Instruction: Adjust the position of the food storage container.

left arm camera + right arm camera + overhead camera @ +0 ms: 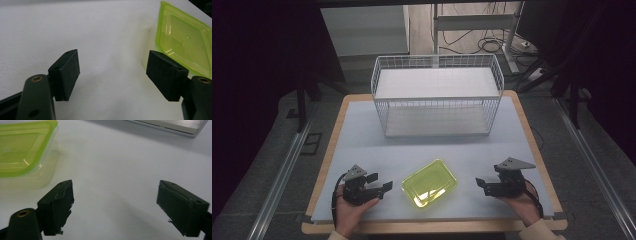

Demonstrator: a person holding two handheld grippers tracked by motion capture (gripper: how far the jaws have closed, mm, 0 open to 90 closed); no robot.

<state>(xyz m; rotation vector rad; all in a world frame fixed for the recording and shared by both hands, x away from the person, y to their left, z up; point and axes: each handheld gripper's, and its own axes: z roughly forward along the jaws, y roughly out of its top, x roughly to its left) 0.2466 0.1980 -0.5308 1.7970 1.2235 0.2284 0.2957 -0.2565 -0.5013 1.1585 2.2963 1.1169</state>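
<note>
A clear food container with a lime-green lid (430, 183) lies on the pale surface (462, 150), near its front edge and turned at a slant, between the two hand-held grippers. The left hand-held gripper (382, 189) rests low at the container's left, held by the person's left hand (349, 212), with its jaws pointing toward the container and standing apart with nothing between them; in the left gripper view the container (183, 45) sits just beyond the right-hand jaw, close to its pad but whether they touch I cannot tell. The right hand-held gripper (482, 185) sits at the container's right, held by the person's right hand (522, 205), and is a little apart from the container; its jaws also stand apart with only bare surface between them. In the right gripper view the container (25, 152) lies to the upper left, past the left-hand jaw, its lid closed over the clear tub. Farther back on the surface stands a white wire basket (437, 95), well apart from the container and both grippers, its open top facing up.
</note>
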